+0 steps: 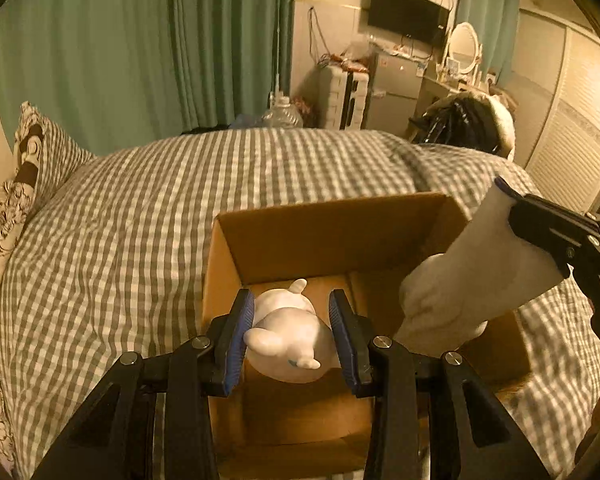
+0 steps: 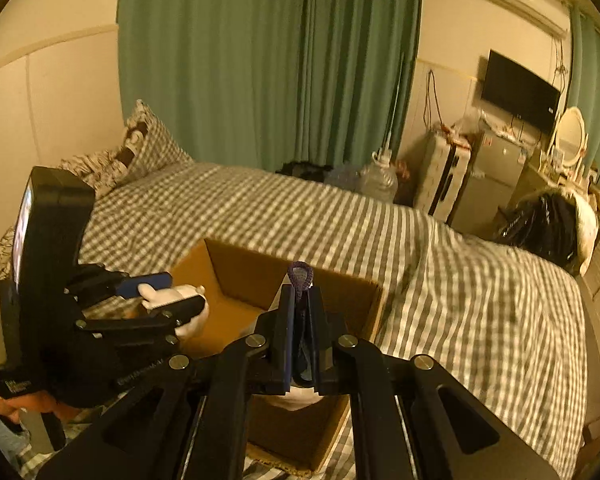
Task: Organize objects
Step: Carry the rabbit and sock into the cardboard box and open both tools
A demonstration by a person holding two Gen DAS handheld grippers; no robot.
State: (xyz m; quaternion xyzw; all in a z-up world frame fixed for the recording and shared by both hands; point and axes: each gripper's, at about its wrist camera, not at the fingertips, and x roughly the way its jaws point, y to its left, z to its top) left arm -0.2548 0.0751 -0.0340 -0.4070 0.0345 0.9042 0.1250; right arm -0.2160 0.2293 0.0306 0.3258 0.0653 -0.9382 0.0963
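Note:
An open cardboard box [image 1: 332, 236] sits on the checked bed; it also shows in the right wrist view [image 2: 244, 268]. My left gripper [image 1: 294, 320] is over the box, its blue pads [image 1: 242, 328] around a white plush toy [image 1: 288, 340], which also shows in the right wrist view [image 2: 180, 300]. My right gripper [image 2: 302, 304] is shut on a white sock with a purple loop [image 2: 300, 274]. In the left wrist view that white sock [image 1: 460, 288] hangs over the box's right edge.
The grey checked bedspread [image 1: 180, 200] surrounds the box. Pillows [image 1: 28, 152] lie at the left. A black bag [image 1: 460, 124] sits past the bed's far corner. Green curtains, a suitcase, a small fridge and a TV stand behind.

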